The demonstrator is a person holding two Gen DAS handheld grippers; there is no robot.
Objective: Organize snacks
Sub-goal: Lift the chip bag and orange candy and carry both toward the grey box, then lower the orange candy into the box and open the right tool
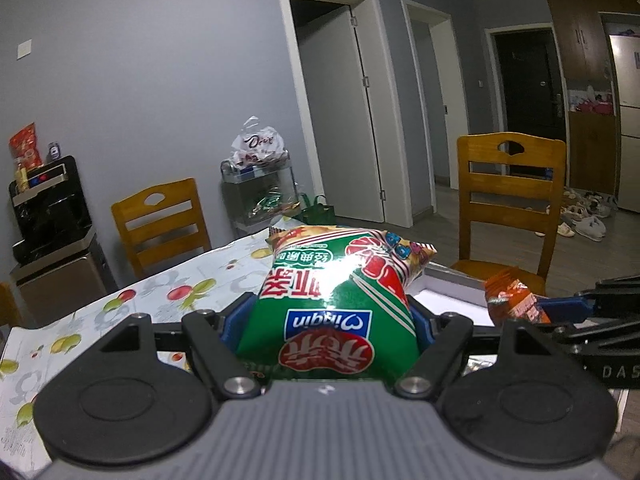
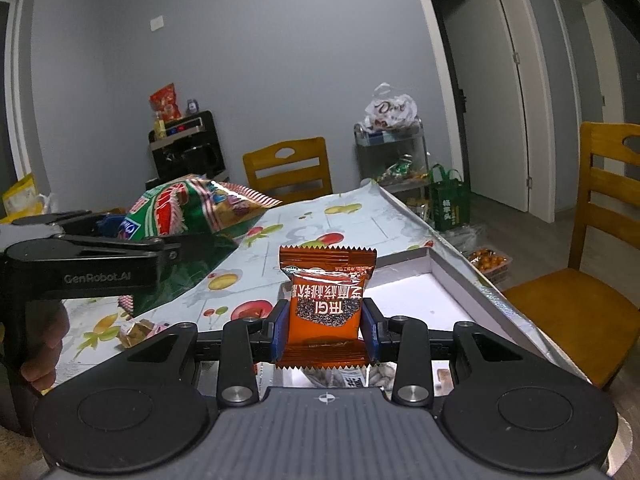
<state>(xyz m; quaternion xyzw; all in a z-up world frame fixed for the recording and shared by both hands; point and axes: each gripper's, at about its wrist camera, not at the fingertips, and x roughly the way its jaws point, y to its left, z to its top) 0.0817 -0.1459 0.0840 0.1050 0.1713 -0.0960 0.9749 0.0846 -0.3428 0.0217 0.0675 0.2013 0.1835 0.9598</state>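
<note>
Green bag (image 1: 328,312) sits pinched in the left gripper (image 1: 326,330) above the fruit-print table (image 1: 120,312), while the right gripper (image 2: 325,330) squeezes an orange packet (image 2: 326,304) beside the white tray (image 2: 420,296), chair (image 2: 592,288) just beyond.

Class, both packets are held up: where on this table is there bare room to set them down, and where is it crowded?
Free: the white tray's floor, inside its grey rim, and the fruit-print tablecloth between tray and far chair. Crowded: the near-left cloth, with small wrapped snacks, under the left hand-held gripper and its green bag.
</note>
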